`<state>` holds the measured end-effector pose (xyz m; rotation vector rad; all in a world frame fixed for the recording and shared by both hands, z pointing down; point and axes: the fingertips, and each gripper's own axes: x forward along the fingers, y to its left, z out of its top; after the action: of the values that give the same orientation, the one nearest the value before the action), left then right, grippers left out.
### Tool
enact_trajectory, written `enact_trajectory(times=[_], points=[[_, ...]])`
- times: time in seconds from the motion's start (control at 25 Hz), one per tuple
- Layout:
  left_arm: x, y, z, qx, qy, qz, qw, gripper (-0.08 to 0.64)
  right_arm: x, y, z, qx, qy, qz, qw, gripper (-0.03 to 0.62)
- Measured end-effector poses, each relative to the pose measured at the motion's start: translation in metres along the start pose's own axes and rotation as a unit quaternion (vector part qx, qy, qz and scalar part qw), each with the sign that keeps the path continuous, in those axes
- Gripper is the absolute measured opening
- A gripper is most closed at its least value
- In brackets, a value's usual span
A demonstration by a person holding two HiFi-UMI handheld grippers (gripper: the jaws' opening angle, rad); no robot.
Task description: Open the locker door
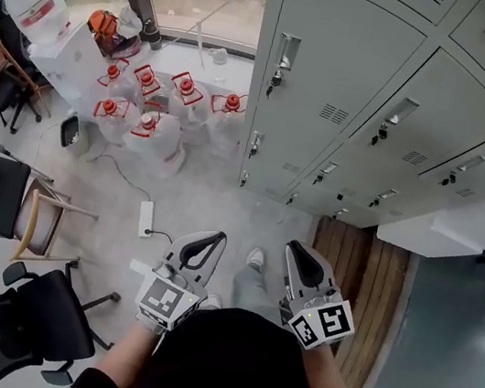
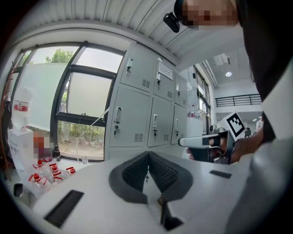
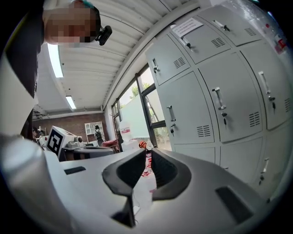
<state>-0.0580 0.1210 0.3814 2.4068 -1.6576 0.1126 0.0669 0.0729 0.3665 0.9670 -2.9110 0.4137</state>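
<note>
**Lockers shut, both tongs closed and well short of them**

Here's the locker door (image 1: 339,66): tall, long axis upright, face turned out toward the person, handle (image 1: 285,54) on its left edge, closed flush in the grey locker bank (image 1: 444,103) along the floor's far edge. It stands ahead of the tongs and well apart from both. There are 2 tongs, side by side and pointing at the bank. The left gripper (image 1: 203,245) has its jaws pressed together on nothing, and the right gripper (image 1: 304,257) is the same, closed and empty. 1 shoe (image 1: 255,258) shows on the floor (image 1: 195,199) between them. 6 red-capped jugs (image 1: 148,121) cluster in the floor's window corner, left of the bank.
</note>
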Motion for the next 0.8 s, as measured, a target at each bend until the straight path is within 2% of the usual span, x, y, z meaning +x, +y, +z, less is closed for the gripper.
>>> enact_trajectory(times=[0.28,0.48,0.8], points=[[0.067,0.037,0.019,-0.011,0.020,0.058,0.9981,0.023,0.070,-0.054,0.010,0.016,0.021,0.058,0.998,0.054],[0.103,0.058,0.021,-0.018,0.018,0.096,0.9950,0.023,0.112,-0.083,0.002,0.019,0.047,0.091,0.995,0.054],[0.123,0.096,0.005,-0.035,0.042,0.120,0.9913,0.023,0.172,-0.105,-0.032,0.039,0.093,0.093,0.991,0.054]])
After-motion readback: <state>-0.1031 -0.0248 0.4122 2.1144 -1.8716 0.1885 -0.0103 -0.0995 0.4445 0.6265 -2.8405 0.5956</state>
